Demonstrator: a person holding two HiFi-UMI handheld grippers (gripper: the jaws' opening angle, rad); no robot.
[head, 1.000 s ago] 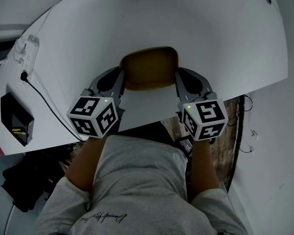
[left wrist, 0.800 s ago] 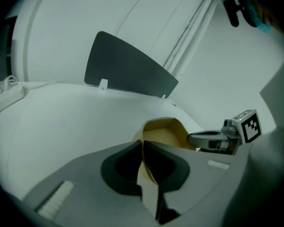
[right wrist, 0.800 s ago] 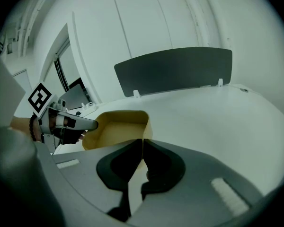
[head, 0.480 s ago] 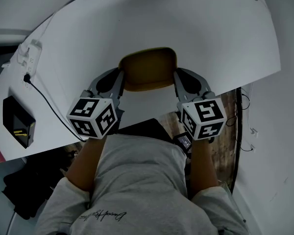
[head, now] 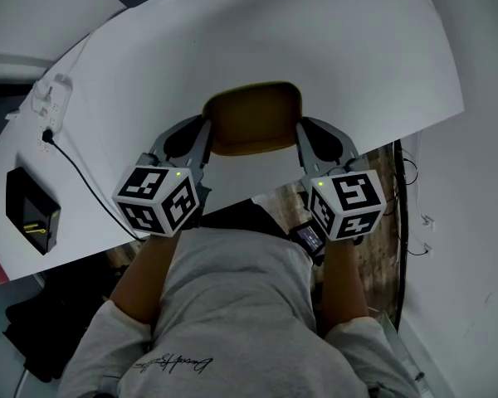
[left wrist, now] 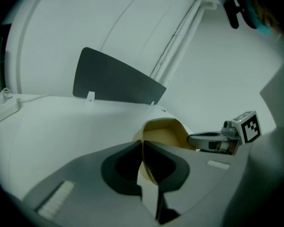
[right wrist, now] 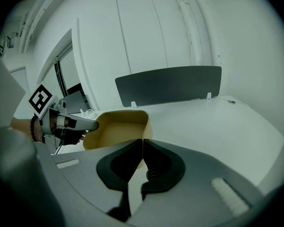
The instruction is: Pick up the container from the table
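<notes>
A shallow tan container [head: 253, 116] hangs over the white table [head: 332, 48], held between my two grippers. My left gripper [head: 206, 138] is shut on its left rim. My right gripper [head: 301, 138] is shut on its right rim. In the left gripper view the thin tan wall [left wrist: 161, 135] runs between the closed jaws of the left gripper [left wrist: 142, 148], with the right gripper [left wrist: 212, 141] across the container. The right gripper view shows the same grip: the container [right wrist: 116, 126] stands ahead of the right gripper [right wrist: 142, 148], and the left gripper [right wrist: 72, 123] is on the far rim.
A black box [head: 33, 211] with a cable [head: 76, 172] and a white power strip [head: 48, 94] lie on the table's left part. A dark upright panel [left wrist: 114, 82] stands at the table's far edge. The person's grey-shirted torso [head: 232, 305] fills the near side.
Both grippers have risen together with the container still gripped. In the head view the table's near edge has drifted up and away beneath them.
</notes>
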